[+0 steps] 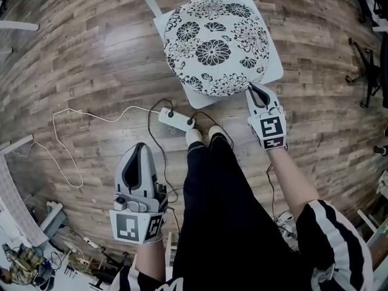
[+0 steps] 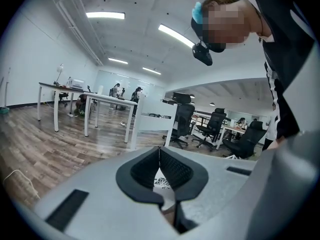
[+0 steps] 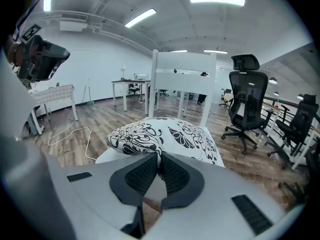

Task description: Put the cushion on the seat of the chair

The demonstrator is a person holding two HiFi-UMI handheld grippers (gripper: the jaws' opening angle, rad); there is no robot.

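Here, the cushion (image 1: 215, 41) lay on the seat of the white chair (image 1: 274, 64) and covered most of it, with bare seat showing only at the corners. Your right gripper (image 1: 253, 90) was at the chair's front edge, by the right-hand corner nearest you. Its jaws were drawn tight together on the cushion's edge, with a pinch of the flowered cloth caught between the tips. Your left gripper (image 1: 140, 147) was well clear of the chair, low beside your left leg. Its jaws were closed too, tip against tip, with nothing held in them. A power strip (image 1: 176, 119) sat on the wooden floor (image 1: 91, 59) just in front of the chair, between it and your shoes (image 1: 194, 137). Black leads were plugged into it, and a white cable (image 1: 66, 144) looped away from the chair to your left. Beyond the chair, in the right gripper view, a black office chair (image 3: 245, 99) stood off to its right.
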